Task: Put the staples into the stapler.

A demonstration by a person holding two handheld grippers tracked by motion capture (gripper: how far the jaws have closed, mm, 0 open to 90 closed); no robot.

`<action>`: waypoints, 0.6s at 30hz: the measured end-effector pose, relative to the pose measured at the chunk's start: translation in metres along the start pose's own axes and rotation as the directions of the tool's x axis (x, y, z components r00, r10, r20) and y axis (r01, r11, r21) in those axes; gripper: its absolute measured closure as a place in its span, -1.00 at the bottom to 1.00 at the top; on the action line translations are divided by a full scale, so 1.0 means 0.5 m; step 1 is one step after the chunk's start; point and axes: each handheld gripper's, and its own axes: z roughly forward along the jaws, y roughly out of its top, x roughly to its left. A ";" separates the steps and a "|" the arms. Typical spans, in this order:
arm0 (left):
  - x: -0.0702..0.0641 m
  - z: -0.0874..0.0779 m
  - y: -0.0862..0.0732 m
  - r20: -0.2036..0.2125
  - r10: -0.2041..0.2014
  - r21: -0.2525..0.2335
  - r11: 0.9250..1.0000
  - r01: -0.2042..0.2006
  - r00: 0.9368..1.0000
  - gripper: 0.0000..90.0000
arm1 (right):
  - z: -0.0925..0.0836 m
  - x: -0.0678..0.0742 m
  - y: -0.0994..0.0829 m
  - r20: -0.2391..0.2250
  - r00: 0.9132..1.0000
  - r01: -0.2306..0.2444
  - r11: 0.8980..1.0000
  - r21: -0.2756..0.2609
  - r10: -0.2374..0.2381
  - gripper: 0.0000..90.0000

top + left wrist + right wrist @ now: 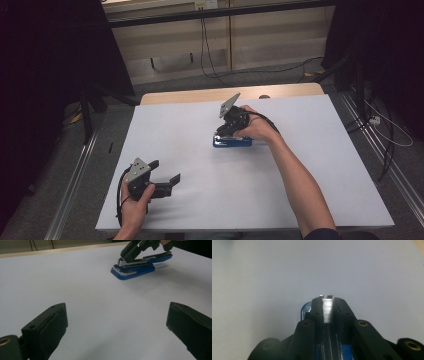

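Right gripper [223,131] clamps the blue stapler's [233,142] metal front

Black two-jaw tongs [167,184] with brass screw-holes, grey three-cornered plates, trailing black cables, dark sleeve [320,234].

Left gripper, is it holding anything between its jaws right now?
No, the left gripper has its jaws standing wide apart over bare table, while the blue stapler lies farther off under the right gripper.
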 end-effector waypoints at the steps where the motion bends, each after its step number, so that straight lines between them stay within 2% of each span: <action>1: 0.000 0.000 0.000 -0.002 0.000 0.000 1.000 0.000 1.000 -0.92 | 0.000 0.000 0.001 0.001 1.000 -0.004 1.000 0.001 0.004 0.75; 18: 0.001 -0.003 0.000 -0.006 -0.001 -0.003 1.000 0.001 1.000 -0.92 | 0.000 0.000 -0.001 0.012 0.999 -0.037 0.999 -0.001 0.037 0.66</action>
